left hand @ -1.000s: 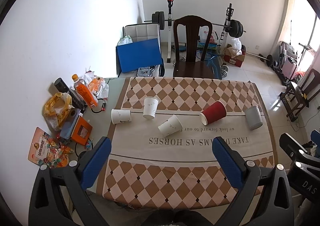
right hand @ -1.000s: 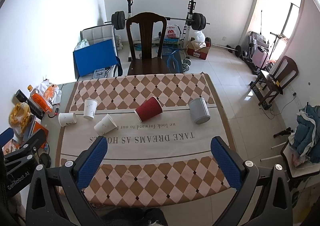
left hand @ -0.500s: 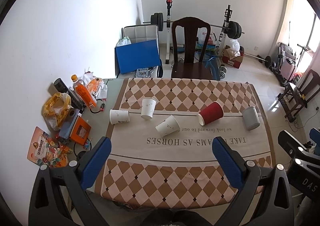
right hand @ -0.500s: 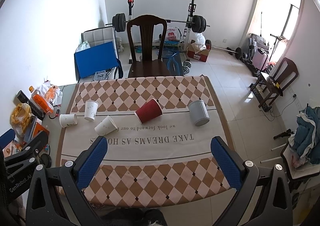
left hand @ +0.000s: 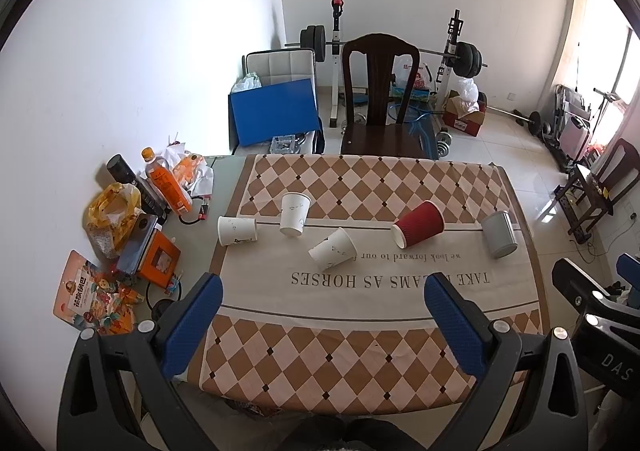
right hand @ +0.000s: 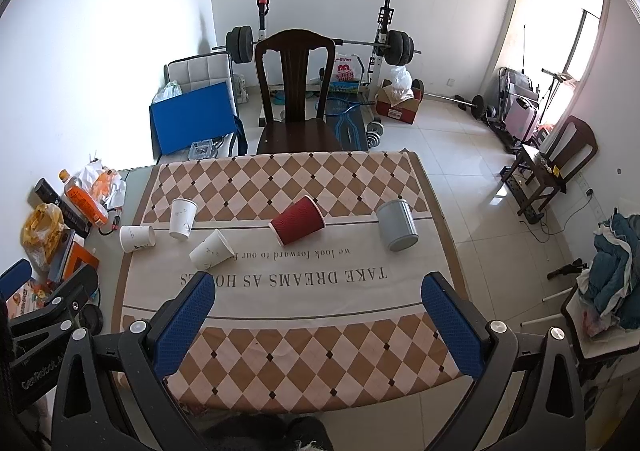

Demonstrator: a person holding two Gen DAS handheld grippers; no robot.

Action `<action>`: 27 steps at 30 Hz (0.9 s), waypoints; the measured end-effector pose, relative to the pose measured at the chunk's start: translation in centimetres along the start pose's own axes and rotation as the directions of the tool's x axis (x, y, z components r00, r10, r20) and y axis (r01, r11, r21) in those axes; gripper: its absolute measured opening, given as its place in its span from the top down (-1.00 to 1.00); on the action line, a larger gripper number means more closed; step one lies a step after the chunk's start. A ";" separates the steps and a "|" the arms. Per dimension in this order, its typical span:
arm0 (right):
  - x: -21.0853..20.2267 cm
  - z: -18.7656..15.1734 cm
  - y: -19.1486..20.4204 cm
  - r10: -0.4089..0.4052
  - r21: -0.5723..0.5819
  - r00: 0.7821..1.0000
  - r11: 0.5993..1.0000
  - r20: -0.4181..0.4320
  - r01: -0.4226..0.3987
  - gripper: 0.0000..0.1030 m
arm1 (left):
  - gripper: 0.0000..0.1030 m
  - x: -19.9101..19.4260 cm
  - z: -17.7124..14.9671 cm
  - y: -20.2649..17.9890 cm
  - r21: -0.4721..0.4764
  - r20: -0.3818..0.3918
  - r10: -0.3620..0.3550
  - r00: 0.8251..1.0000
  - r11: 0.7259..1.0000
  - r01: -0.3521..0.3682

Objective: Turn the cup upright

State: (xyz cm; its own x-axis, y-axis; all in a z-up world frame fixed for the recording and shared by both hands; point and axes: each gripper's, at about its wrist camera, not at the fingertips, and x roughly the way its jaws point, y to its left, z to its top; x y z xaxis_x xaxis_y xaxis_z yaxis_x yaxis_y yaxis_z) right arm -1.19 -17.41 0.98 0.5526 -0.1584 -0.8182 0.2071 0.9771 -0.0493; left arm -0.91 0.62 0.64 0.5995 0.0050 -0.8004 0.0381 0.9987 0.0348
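A: Left wrist view, going left to right: what lay on the counter (left hand: 400, 315)?

B: A white cup on its side (left hand: 237, 230) at the cloth's left edge, then a white cup standing mouth-up (left hand: 294, 213), a second tipped white cup (left hand: 333, 249), a tipped red cup (left hand: 418, 224) and a tipped grey cup (left hand: 498, 234) near the right edge. Snacks and an orange bottle (left hand: 167, 184) crowded the far left.

A: And the tools?

B: The left hand-held gripper (left hand: 320, 315) was spread wide and held nothing, well short of the cups. The right hand-held gripper (right hand: 318, 315) was likewise spread and empty above the near edge.

A: What could have gone wrong from there?

B: I judged that the tipped cups would roll if nudged off-centre, and the grey one could go off the right edge. Thin paper walls might also crumple under a hard pinch.
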 end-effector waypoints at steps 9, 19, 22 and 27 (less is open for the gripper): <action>-0.2 0.0 0.0 0.001 0.000 1.000 1.000 0.002 -0.001 -1.00 | -1.00 0.0 0.0 -0.1 0.000 0.000 0.000 1.000 1.000 0.000; -0.1 -0.1 -0.2 0.001 0.000 1.000 1.000 0.005 -0.001 -1.00 | -1.00 -0.2 0.0 -0.4 -0.001 0.001 -0.001 1.000 1.000 0.001; -0.1 -0.1 -0.2 0.001 -0.001 1.000 1.000 0.004 -0.001 -1.00 | -1.00 -0.3 0.1 -0.6 -0.002 -0.001 -0.002 1.000 1.000 0.002; -0.8 1.0 0.4 -0.001 -0.002 1.000 1.000 0.004 0.001 -1.00 | -1.00 -0.8 0.1 -1.3 -0.001 0.001 -0.002 1.000 1.000 0.002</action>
State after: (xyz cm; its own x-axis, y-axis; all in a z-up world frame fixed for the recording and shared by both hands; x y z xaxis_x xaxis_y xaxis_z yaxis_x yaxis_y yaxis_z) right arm -0.79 -17.06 2.20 0.5554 -0.1597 -0.8161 0.2060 0.9772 -0.0511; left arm -1.41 -0.67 1.29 0.6006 0.0030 -0.7995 0.0385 0.9987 0.0327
